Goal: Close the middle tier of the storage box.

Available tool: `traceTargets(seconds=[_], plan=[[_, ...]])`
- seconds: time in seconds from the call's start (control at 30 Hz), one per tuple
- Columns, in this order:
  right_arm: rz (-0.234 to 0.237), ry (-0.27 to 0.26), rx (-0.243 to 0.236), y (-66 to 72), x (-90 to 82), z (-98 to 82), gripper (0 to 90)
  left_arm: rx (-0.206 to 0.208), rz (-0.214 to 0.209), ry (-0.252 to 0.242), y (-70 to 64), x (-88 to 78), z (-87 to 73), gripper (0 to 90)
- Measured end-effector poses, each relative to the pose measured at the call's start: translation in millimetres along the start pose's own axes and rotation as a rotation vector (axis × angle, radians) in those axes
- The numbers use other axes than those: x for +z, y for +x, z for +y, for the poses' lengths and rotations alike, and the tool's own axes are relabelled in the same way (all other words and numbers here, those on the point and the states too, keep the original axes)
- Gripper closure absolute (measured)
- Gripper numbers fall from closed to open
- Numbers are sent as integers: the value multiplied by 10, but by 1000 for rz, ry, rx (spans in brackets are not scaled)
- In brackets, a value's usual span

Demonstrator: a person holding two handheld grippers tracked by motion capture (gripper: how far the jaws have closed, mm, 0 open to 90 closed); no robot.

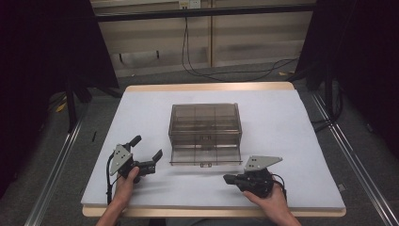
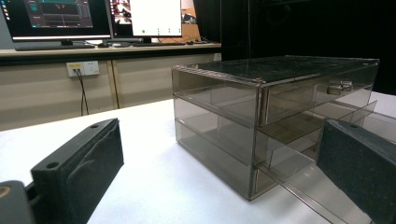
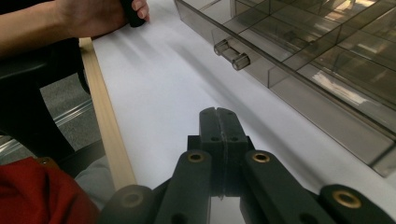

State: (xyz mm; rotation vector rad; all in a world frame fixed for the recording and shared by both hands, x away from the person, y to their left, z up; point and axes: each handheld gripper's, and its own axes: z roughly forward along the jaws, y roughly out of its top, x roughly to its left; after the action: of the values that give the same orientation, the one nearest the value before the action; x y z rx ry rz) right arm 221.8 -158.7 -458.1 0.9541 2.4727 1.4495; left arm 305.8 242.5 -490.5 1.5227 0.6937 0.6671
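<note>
A smoky clear drawer box [image 1: 205, 123] stands in the middle of the white mat [image 1: 287, 150]. Its bottom drawer [image 1: 205, 157] is pulled out toward me, with the small handle [image 1: 204, 165] at its front. My left gripper [image 1: 147, 148] rests on the mat left of the drawer, jaws wide apart and nothing between them. In the left gripper view the box [image 2: 261, 112] lies ahead between the spread jaws of the left gripper [image 2: 219, 172]. My right gripper [image 1: 229, 179] lies near the front edge, pointing left, jaws shut and empty. In the right gripper view the right gripper [image 3: 218, 116] points past the drawer handle [image 3: 232, 53].
A wooden table edge [image 3: 105, 121] runs along the mat's near side. The person's other hand [image 3: 102, 14] shows far off in the right gripper view. Monitors [image 2: 93, 18] stand on a bench behind. Cables [image 1: 211, 70] lie on the floor beyond the table.
</note>
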Motion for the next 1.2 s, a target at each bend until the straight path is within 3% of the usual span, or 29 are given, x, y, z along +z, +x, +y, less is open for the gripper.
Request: traceTargets(seconds=[1.2], plan=[[47,90,-19,8,483,341,900,6,2,6,10,0,2,9]])
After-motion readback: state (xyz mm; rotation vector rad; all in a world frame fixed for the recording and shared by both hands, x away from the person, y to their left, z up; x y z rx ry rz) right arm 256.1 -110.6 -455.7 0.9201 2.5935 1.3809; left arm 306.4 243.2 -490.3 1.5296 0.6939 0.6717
